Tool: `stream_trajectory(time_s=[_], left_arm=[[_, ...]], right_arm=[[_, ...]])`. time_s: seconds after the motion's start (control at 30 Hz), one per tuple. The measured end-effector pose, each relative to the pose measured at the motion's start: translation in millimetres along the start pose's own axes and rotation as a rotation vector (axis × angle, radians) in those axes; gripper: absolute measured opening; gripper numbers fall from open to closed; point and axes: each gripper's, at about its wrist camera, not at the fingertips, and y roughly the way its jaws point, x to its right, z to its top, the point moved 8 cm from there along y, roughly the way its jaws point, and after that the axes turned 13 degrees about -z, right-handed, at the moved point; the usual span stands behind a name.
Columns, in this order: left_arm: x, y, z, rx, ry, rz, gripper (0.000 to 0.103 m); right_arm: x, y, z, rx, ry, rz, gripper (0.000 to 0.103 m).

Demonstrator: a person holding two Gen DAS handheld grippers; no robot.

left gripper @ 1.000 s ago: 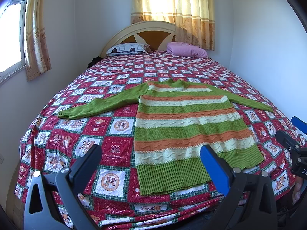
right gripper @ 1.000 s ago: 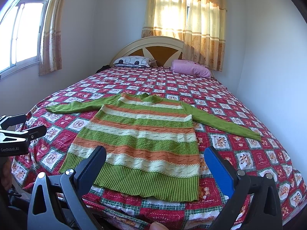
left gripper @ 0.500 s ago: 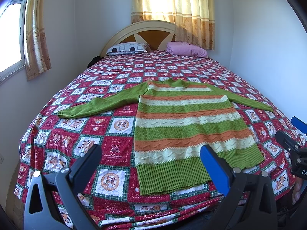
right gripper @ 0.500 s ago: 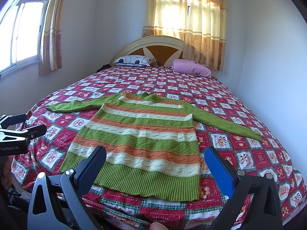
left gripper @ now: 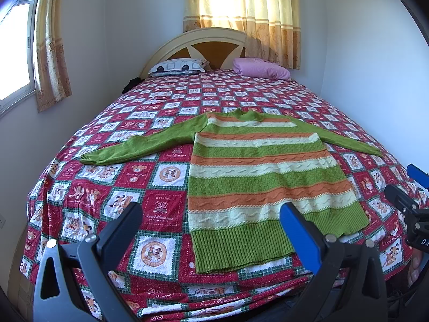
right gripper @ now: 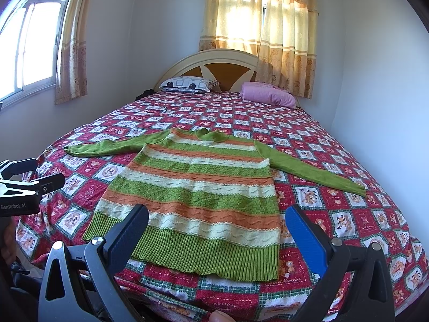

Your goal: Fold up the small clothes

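Observation:
A small knit sweater [left gripper: 262,171] with green, orange and cream stripes lies flat on the bed, both green sleeves spread out, hem toward me; it also shows in the right wrist view [right gripper: 198,196]. My left gripper [left gripper: 210,212] is open and empty, held just before the hem's left part. My right gripper [right gripper: 217,213] is open and empty, held before the hem's middle. Each gripper shows at the edge of the other's view: the right one in the left wrist view [left gripper: 410,196], the left one in the right wrist view [right gripper: 24,182].
The bed carries a red patchwork cover [left gripper: 112,187] with cartoon squares. A patterned pillow [left gripper: 177,65] and a pink pillow [left gripper: 261,68] lie by the headboard [left gripper: 203,43]. Walls stand close on both sides, a window [right gripper: 32,43] at left, curtains behind.

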Motion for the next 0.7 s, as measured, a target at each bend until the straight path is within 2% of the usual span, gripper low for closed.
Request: stream_trajectory(time_s=[0.47,0.7], left_arm=[[-4.8,7.5,-3.3,-0.009,-0.004,0.002,0.103],[-17.2,37.5,4.4,-0.039,0.016,0.017,0.103]], right_arm=[[-2.5,9.1,-1.6,-0.007,-0.008,0.034,0.102],[15.7,54.6,-11.5,-0.101,0.018,0.030,0.102]])
